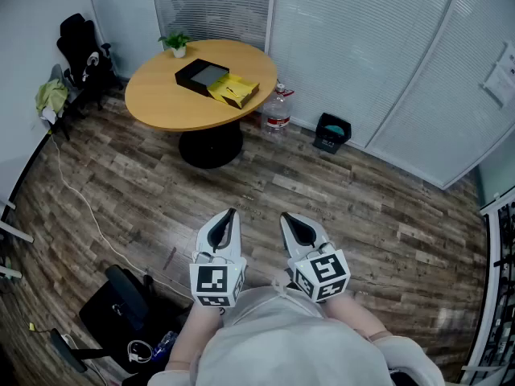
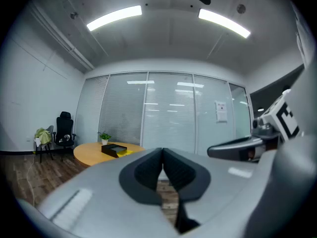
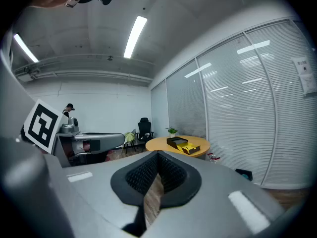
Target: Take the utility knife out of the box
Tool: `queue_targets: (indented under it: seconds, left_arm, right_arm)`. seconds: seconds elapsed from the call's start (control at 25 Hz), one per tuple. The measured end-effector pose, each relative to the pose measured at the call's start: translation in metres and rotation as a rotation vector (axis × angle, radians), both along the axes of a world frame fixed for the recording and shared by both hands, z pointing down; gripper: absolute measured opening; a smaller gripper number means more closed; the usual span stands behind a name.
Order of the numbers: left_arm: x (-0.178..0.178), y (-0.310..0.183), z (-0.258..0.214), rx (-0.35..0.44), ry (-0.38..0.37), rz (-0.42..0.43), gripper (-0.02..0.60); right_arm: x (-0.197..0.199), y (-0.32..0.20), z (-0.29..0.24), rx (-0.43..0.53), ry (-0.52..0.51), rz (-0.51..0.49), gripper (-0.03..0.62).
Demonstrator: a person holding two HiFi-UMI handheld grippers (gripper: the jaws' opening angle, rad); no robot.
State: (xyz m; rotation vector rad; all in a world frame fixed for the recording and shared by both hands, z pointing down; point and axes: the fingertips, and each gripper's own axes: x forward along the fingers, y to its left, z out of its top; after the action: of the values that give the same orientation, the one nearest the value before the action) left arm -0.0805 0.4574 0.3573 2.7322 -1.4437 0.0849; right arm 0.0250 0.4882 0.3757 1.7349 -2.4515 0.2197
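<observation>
Far across the room a round wooden table (image 1: 161, 95) carries a black box (image 1: 201, 75) with a yellow open part (image 1: 234, 90) beside it. A small dark item lies on the yellow part; I cannot tell whether it is the utility knife. Both grippers are held close to the person's body, well short of the table. My left gripper (image 1: 230, 213) is shut and empty, as is my right gripper (image 1: 284, 215). In the left gripper view the box (image 2: 113, 149) appears small beyond the shut left gripper (image 2: 162, 152). In the right gripper view the box (image 3: 177, 142) sits beyond the shut right gripper (image 3: 158, 156).
A potted plant (image 1: 177, 43) stands at the table's far edge. A water bottle (image 1: 278, 111) and a black bin (image 1: 332, 131) sit on the wood floor by the glass wall. An office chair (image 1: 80, 51) is at the left; a white cable (image 1: 88, 215) and a black bag (image 1: 121, 316) lie on the floor.
</observation>
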Motion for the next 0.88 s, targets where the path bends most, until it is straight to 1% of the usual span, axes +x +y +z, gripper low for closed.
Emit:
queue_targets:
  seconds: [0.44,0.56,0.72,0.88]
  left_arm:
    - [-0.015,-0.017,0.001,-0.013,0.015,-0.002,0.006]
    - [-0.022,-0.019,0.007,-0.030,0.021,-0.003,0.006]
    - [-0.023,-0.027,0.019,-0.063,0.033,-0.006,0.006]
    - [-0.019,-0.047,0.034,-0.091,0.033,-0.019,0.006]
  right_arm:
    - [-0.014,-0.018,0.005,-0.024,-0.007,0.004,0.000]
    - [-0.019,-0.021,0.008,-0.026,-0.006,0.016,0.000]
    - [-0.023,-0.029,0.021,-0.062,-0.010,0.001,0.000]
    - [-0.019,-0.054,0.037,-0.096,-0.007,-0.021,0.000]
